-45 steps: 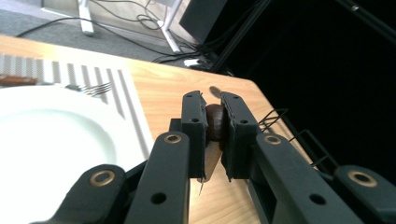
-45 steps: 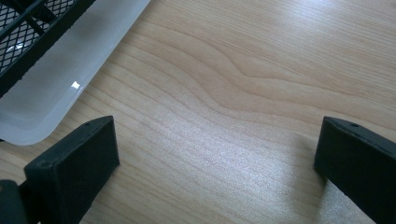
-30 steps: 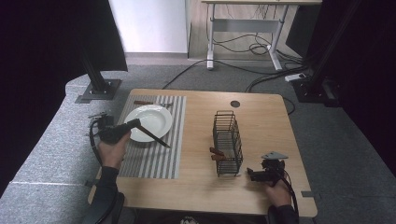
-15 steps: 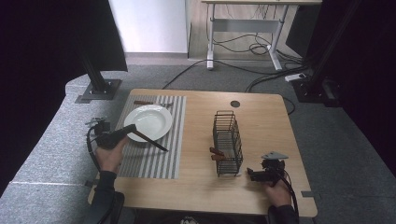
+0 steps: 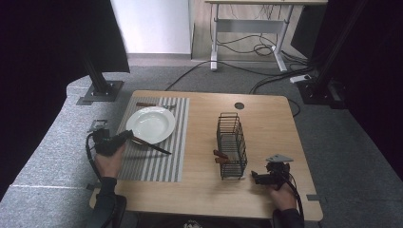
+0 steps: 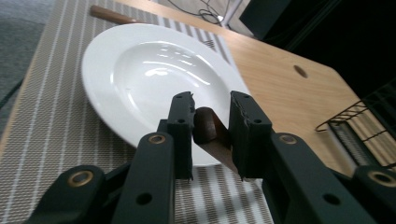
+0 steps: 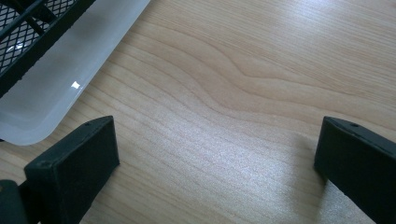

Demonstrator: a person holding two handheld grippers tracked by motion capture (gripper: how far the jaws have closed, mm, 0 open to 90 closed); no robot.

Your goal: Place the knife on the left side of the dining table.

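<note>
- Left hand-held gripper (image 5: 127, 136) hangs by the counter's (image 5: 266, 118) left edge, jaws clamped on the brown handle of a knife (image 6: 211, 135), blade slanting across the striped placemat (image 5: 154, 159).
- White plate (image 5: 151, 124) sits just beyond, on the mat.
- Right hand-held gripper (image 5: 256, 177), jaws spread wide and empty, rests near the front edge beside the wire rack (image 5: 231, 145).

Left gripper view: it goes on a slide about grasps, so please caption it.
Left gripper shut on a brown-handled utensil beside the white plate on a striped placemat.
</note>
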